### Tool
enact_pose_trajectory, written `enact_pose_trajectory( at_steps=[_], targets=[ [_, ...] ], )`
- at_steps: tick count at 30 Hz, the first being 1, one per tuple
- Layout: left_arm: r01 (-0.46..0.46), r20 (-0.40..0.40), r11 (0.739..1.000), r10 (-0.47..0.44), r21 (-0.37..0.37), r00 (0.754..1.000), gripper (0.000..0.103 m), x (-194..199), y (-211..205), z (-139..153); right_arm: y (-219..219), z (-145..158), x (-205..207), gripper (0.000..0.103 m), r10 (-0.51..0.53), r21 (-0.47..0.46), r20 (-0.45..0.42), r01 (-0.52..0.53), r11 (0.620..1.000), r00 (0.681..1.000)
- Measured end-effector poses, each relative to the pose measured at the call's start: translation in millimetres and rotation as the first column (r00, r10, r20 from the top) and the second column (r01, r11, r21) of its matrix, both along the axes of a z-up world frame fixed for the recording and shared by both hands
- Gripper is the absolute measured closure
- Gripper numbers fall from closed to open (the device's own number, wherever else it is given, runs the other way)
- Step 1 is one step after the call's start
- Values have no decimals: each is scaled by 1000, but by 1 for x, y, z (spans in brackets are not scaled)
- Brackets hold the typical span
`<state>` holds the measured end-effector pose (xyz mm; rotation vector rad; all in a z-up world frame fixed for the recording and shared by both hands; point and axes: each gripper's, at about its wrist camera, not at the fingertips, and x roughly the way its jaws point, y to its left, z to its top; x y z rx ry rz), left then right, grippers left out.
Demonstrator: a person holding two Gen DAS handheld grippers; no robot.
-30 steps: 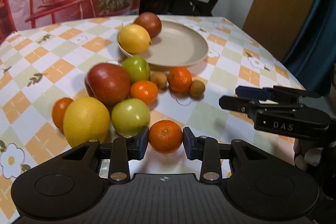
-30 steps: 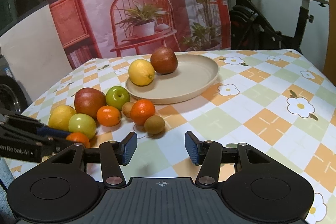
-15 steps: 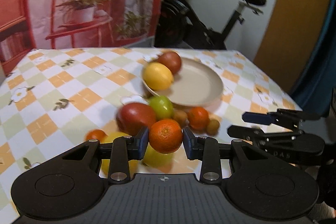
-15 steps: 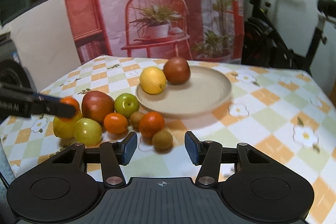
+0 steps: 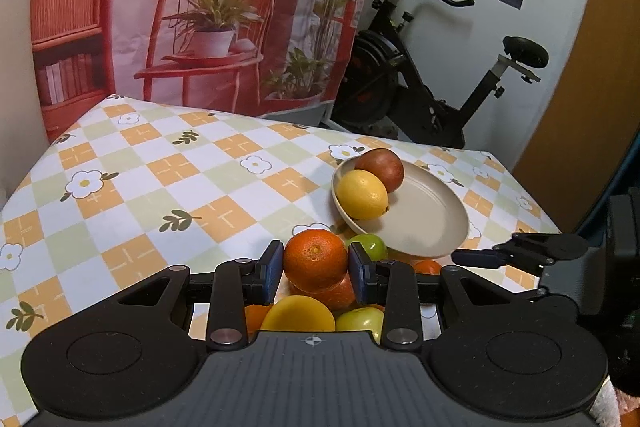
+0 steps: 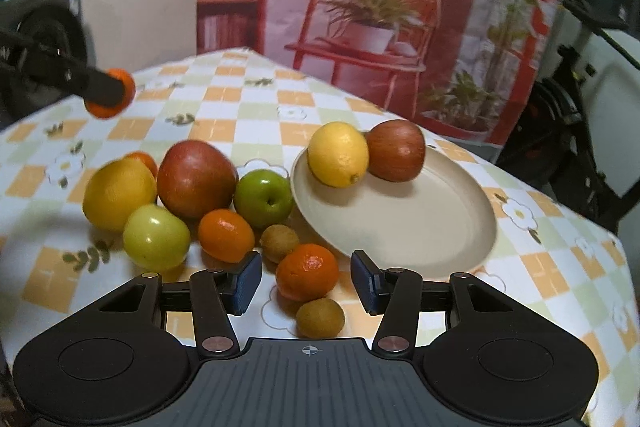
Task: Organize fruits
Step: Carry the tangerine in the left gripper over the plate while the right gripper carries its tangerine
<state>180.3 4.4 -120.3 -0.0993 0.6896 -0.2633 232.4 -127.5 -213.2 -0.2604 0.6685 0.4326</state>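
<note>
The left gripper (image 5: 315, 269) pinches a round orange tangerine (image 5: 315, 258); a slack pinch could drop it short of the beige plate (image 5: 432, 223) at two o'clock. The right gripper (image 6: 306, 283) gapes empty.

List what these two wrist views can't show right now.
- Left wrist: the fruit pile on the table sits mostly behind the left gripper and its held orange; no count possible.
- Left wrist: right gripper seen edge-on; jaw gap unreadable.
- Right wrist: left gripper cut off by the left edge and blurred.
- Both views: the person's hands are out of frame.
</note>
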Motion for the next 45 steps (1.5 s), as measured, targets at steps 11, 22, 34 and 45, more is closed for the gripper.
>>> enact_pose_trajectory(
  at_steps=[11, 22, 34, 45],
  targets=[
    [11, -20, 1000, -12, -15, 1000, 66, 1, 0, -9, 18, -10, 17, 60, 76, -107, -44, -80, 991, 996],
    [29, -38, 1000, -29, -8, 999, 66, 2, -5, -13, 20, -11, 18, 63, 84, -137, -41, -89, 987, 996],
    [44, -43, 999, -43, 7, 998, 66, 6, -9, -14, 3, -15, 7, 68, 26, -53, -28, -28, 998, 999],
    [70, -46, 997, -68, 39, 997, 66, 5, -23, -14, -46, -24, -6, 68, -146, 316, -100, 170, 933, 984]
  ],
)
